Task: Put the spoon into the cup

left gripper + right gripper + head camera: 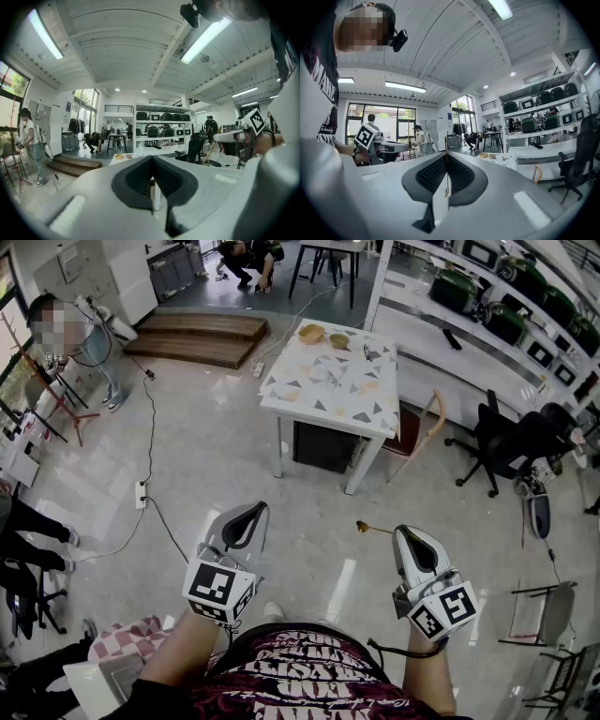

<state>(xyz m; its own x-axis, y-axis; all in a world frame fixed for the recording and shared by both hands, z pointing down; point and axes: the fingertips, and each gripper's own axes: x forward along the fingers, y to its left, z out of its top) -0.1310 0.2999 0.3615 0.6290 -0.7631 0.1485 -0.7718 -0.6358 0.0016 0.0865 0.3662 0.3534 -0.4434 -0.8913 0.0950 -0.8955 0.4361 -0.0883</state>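
I stand on the floor a few steps short of the patterned white table [328, 381]. Two yellowish round vessels [311, 333] [339, 340] rest on its far side; which one is the cup I cannot tell. My right gripper [405, 532] is shut on a thin golden spoon [373, 529], whose bowl sticks out to the left. In the right gripper view the spoon's handle [446, 176] runs upright between the closed pads of the right gripper [446, 157]. My left gripper [255, 512] [152, 161] is shut with nothing in it.
A black box sits under the table, with a brown chair [414, 432] and a black office chair [506, 442] to its right. Shelves with dark cases [487, 306] line the right wall. A cable and power strip [141, 493] lie left, near wooden steps [197, 334]. A person stands at far left.
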